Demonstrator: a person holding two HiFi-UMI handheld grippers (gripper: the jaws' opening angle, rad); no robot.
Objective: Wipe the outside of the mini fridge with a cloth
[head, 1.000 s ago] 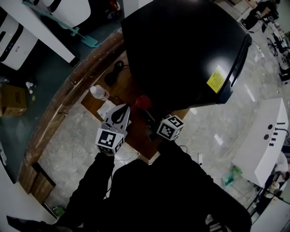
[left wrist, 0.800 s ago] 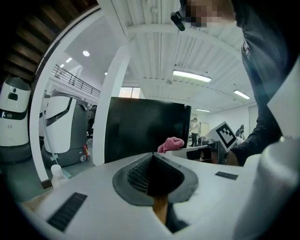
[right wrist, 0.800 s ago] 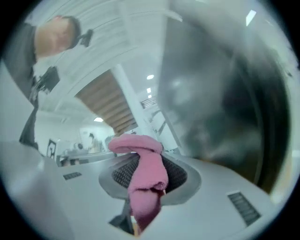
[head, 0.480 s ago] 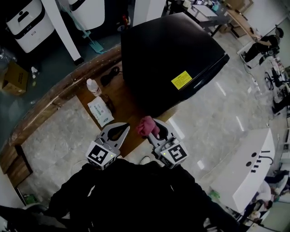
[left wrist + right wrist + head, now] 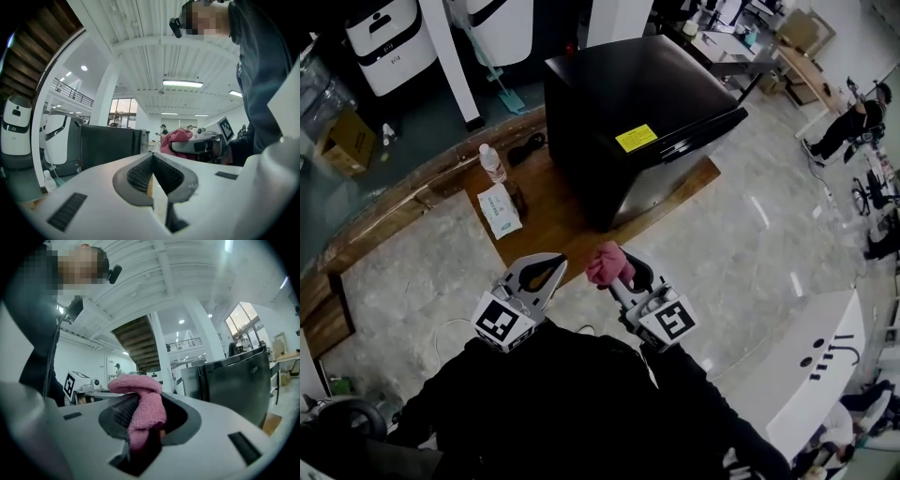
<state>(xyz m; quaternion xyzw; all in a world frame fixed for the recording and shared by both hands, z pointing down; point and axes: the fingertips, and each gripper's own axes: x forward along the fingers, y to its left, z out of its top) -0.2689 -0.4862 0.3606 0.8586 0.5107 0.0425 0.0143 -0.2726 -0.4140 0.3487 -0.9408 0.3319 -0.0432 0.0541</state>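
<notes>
The black mini fridge (image 5: 637, 122) stands on a low wooden platform (image 5: 553, 211), a yellow label (image 5: 636, 138) on its top; it shows too in the left gripper view (image 5: 108, 145) and the right gripper view (image 5: 234, 383). My right gripper (image 5: 619, 269) is shut on a pink cloth (image 5: 607, 262), held in the air short of the fridge; the cloth (image 5: 140, 411) bulges out between the jaws. My left gripper (image 5: 536, 274) is shut and holds nothing, level with the right one and also away from the fridge. From the left gripper view the cloth (image 5: 176, 139) is seen at the right.
On the platform left of the fridge lie a water bottle (image 5: 491, 163), a white packet (image 5: 499, 208) and a dark cable (image 5: 528, 148). A cardboard box (image 5: 347, 141) and white machines (image 5: 384, 33) stand at the back left. A white counter (image 5: 825, 361) is at the right, and people sit far right.
The view has pulled back: the fridge now looks smaller and farther away. Both grippers have drawn back from it, the cloth still in the right one.
</notes>
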